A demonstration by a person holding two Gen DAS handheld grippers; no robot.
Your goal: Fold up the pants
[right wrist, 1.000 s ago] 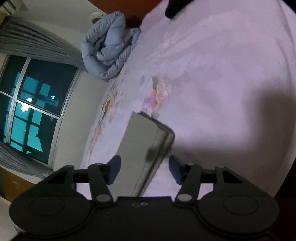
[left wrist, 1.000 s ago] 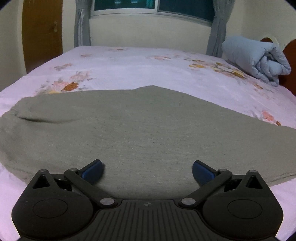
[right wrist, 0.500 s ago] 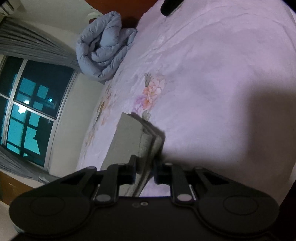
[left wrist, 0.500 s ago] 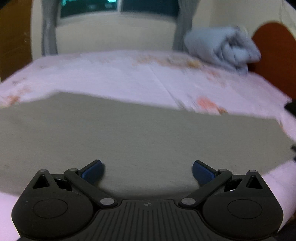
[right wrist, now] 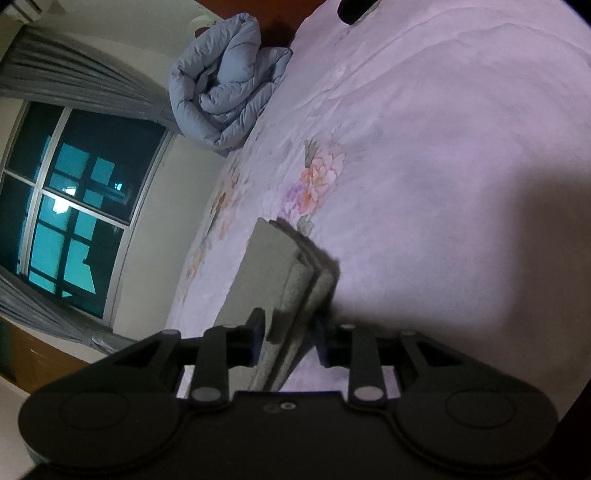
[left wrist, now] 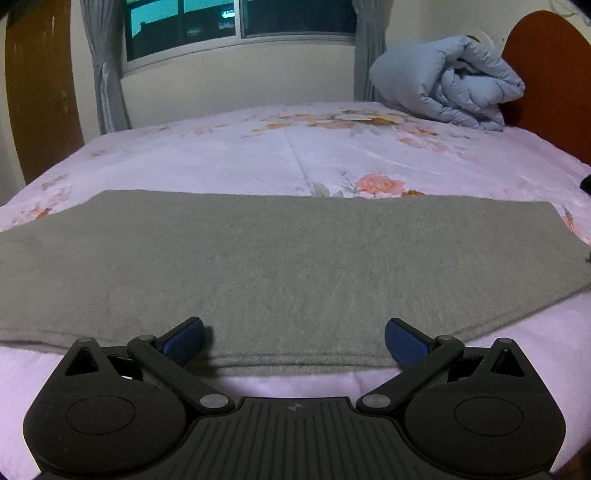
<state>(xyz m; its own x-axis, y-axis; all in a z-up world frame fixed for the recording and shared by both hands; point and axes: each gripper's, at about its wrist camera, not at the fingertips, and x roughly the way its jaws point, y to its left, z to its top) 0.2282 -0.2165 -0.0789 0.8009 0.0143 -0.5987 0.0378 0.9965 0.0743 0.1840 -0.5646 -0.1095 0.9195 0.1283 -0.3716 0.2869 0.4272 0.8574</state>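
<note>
Grey-green pants (left wrist: 295, 258) lie flat across the near side of the bed, folded lengthwise. My left gripper (left wrist: 293, 339) hovers over their near edge, open wide, with its blue pads apart and nothing pinched. In the right wrist view the pants' layered end (right wrist: 269, 266) runs between the jaws of my right gripper (right wrist: 290, 339). Those jaws are opening, and the stacked fabric still fills the gap, with both pads against it.
A pink floral bedsheet (left wrist: 295, 155) covers the bed. A rolled blue duvet (left wrist: 443, 81) sits at the far right by the red-brown headboard (left wrist: 546, 74). A window (left wrist: 240, 22) with grey curtains is behind, and a wooden door (left wrist: 40, 92) is at left. A dark object (right wrist: 354, 9) lies near the headboard.
My left gripper slid right along the pants, towards their end and near edge. My right gripper closed on the pants' end, then widened slightly, staying in place.
</note>
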